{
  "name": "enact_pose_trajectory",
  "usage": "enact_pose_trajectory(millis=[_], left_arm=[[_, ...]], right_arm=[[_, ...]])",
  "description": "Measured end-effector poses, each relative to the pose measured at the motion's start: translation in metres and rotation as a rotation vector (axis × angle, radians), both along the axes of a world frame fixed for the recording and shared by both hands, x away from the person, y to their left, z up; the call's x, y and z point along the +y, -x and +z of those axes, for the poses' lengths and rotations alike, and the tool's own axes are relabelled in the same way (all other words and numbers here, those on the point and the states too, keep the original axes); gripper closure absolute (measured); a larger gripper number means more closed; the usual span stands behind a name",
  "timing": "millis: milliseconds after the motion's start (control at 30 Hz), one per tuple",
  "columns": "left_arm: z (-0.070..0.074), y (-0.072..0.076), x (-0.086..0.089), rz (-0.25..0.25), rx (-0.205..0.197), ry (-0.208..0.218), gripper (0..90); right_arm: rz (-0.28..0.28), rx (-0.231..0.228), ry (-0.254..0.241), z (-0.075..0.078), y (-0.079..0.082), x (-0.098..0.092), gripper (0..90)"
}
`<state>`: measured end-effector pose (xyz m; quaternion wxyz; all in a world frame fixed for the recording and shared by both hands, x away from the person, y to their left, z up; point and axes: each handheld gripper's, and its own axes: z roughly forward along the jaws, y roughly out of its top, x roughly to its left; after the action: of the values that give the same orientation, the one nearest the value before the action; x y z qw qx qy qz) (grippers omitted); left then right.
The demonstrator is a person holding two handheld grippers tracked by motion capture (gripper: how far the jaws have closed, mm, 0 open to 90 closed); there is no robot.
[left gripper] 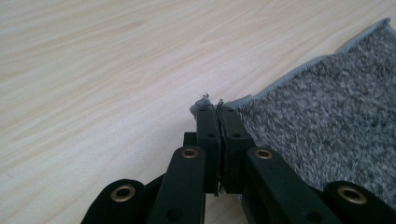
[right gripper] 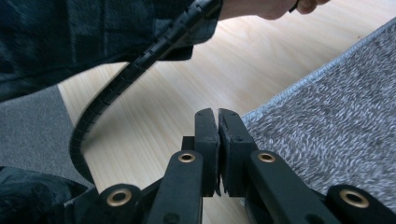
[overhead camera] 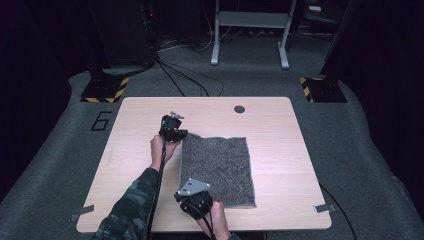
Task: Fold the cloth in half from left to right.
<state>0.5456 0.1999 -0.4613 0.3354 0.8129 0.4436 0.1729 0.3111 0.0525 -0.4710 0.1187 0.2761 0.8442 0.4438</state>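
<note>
We see a grey towel lying flat on the wooden table, a bit right of the middle. It looks fuzzy, like a small speckled mat.

Our left gripper is at the towel's far left corner. In the left gripper view its jaws are squeezed tight, and a bit of the towel's pale edge sticks out at the tips. So it is pinching that corner.

Our right gripper is at the towel's near left corner. Its jaws are squeezed tight too, right at the towel's edge. We think it is pinching that corner, but the cloth between the tips is hard to see.

Why hold both corners on one side? We think it is so that the whole left edge can come up together and fold over to the right side. Holding two corners keeps the edge straight.

A black cable from the left gripper hangs across the right gripper view, beside a dark patterned sleeve.

On the grey floor, left of the table, there is a big number 6. We can read no other words.
</note>
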Motion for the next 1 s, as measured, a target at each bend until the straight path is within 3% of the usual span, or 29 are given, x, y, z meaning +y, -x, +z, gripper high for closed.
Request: enact_pose_trajectory(millis=[200, 433, 533, 800, 1000], left_arm=[[0.017, -0.001, 0.011, 0.014, -0.015, -0.004, 88.4], [0.041, 0.003, 0.021, 0.034, -0.060, -0.024, 88.4], [0.046, 0.003, 0.013, 0.017, -0.068, -0.038, 88.4], [0.045, 0.000, -0.023, -0.033, -0.073, -0.024, 88.0], [0.039, -0.003, -0.050, -0.072, -0.068, -0.023, 87.9]], right_arm=[[0.024, -0.036, -0.015, 0.014, -0.002, 0.006, 87.3], [0.027, -0.092, -0.069, 0.035, -0.001, 0.011, 87.3], [0.015, -0.092, -0.075, 0.037, 0.001, 0.002, 87.4], [-0.045, -0.096, -0.073, 0.037, 0.007, -0.030, 87.3], [-0.091, -0.107, -0.036, 0.032, 0.012, -0.050, 87.2]])
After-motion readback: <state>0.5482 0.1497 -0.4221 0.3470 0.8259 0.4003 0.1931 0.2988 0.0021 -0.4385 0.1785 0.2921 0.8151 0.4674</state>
